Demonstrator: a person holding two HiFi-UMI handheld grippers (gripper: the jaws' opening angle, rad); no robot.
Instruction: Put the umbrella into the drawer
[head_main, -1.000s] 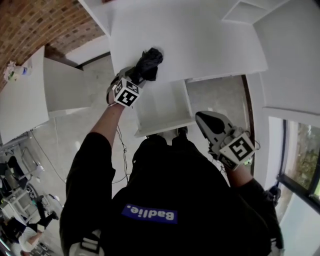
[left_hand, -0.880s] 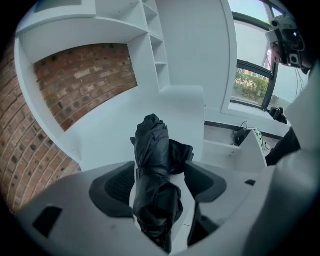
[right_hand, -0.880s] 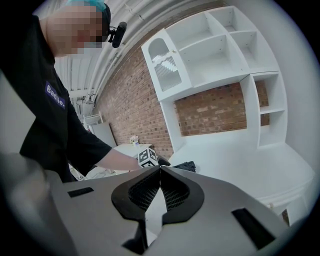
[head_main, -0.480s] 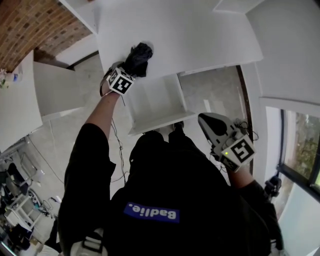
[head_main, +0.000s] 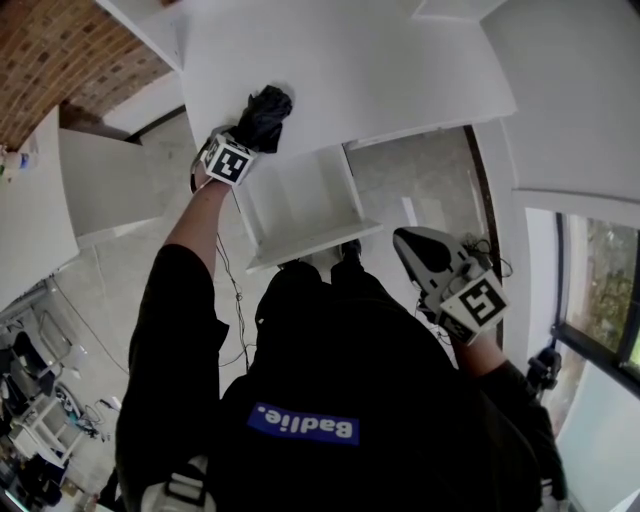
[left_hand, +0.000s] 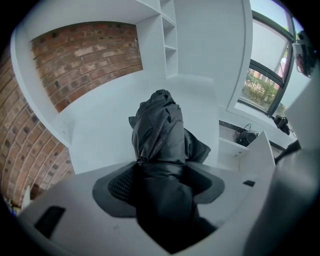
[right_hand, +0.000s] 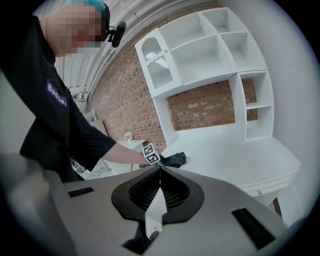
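A folded black umbrella (head_main: 266, 108) lies on the white desk top (head_main: 390, 70), at its left front edge. My left gripper (head_main: 250, 135) comes down on it from the near side. In the left gripper view the umbrella (left_hand: 158, 127) fills the gap, and the jaws of the left gripper (left_hand: 160, 172) are closing on the dark fabric. Below the desk's edge the white drawer (head_main: 300, 195) stands pulled out, with nothing seen in it. My right gripper (head_main: 412, 245) hangs shut and holds nothing, off to the right of the drawer; its own view shows the umbrella (right_hand: 176, 159) far off.
A low white cabinet (head_main: 105, 180) stands at the left, over a pale floor with a cable (head_main: 232, 300). White shelving and a brick wall (right_hand: 210, 102) rise behind the desk. A window (head_main: 600, 290) is at the right.
My left gripper has sunk onto the umbrella at the desk's edge, and both now sit further up and left in the head view. The right gripper has hardly shifted.
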